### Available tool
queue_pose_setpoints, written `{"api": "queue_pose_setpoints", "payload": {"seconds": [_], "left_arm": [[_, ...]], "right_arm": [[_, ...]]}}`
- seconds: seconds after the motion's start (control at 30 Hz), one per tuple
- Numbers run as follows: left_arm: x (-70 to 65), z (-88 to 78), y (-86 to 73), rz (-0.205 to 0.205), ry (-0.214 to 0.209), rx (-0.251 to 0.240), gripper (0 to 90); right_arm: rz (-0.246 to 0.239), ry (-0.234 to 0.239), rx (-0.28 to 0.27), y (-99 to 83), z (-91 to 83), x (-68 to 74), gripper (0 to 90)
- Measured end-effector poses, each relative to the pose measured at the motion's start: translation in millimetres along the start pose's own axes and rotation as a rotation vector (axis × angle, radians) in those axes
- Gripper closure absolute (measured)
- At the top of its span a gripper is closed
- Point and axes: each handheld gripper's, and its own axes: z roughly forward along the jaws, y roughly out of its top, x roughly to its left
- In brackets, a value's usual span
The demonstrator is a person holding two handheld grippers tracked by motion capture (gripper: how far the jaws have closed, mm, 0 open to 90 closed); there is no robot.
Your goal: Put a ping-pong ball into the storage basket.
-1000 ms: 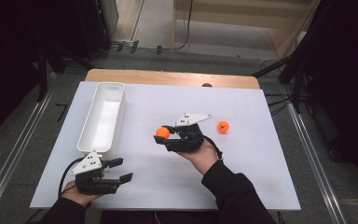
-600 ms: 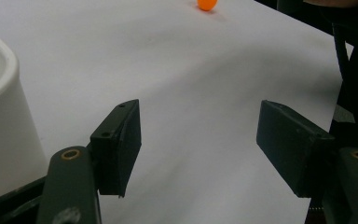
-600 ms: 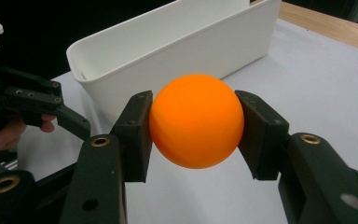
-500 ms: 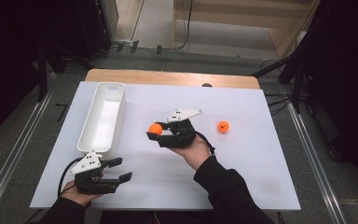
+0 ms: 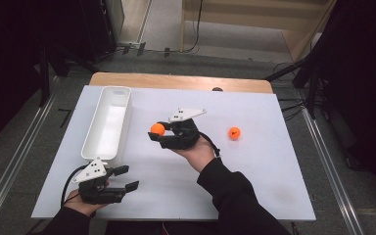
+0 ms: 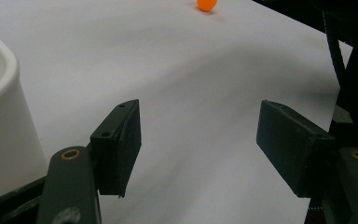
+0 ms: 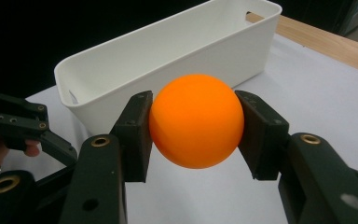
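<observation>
Pinching an orange ball (image 7: pixel 196 120) between its jaws, right gripper (image 5: pixel 157 134) faces the white bin (image 7: pixel 177 46) ahead for dropping; left gripper (image 5: pixel 127 178) idles, jaws spread.

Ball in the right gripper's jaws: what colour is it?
Plain orange ball, clearest in the right gripper view, clamped by the right gripper.

In the left gripper view the white bin (image 6: pixel 0 116) is cut off by the left edge, leaving one rounded corner, and the far orange ball (image 6: pixel 207 4) is clipped by the top edge. In the right gripper view the held orange ball (image 7: pixel 196 120) hides the pad faces that press it (and the table beneath). The second ball's dark mark (image 5: pixel 234 132) is too small to read in the high view.
</observation>
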Motion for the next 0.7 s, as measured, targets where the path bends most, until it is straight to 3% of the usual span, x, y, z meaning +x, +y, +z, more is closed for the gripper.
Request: {"api": "queue_pose_setpoints", "payload": {"seconds": [0.7], "left_arm": [[-0.6, -0.2, 0.1, 0.004, -0.002, -0.005, 31.4]], "right_arm": [[0.007, 0.008, -0.020, 19.1, 25.7, 6.5, 48.3]]}}
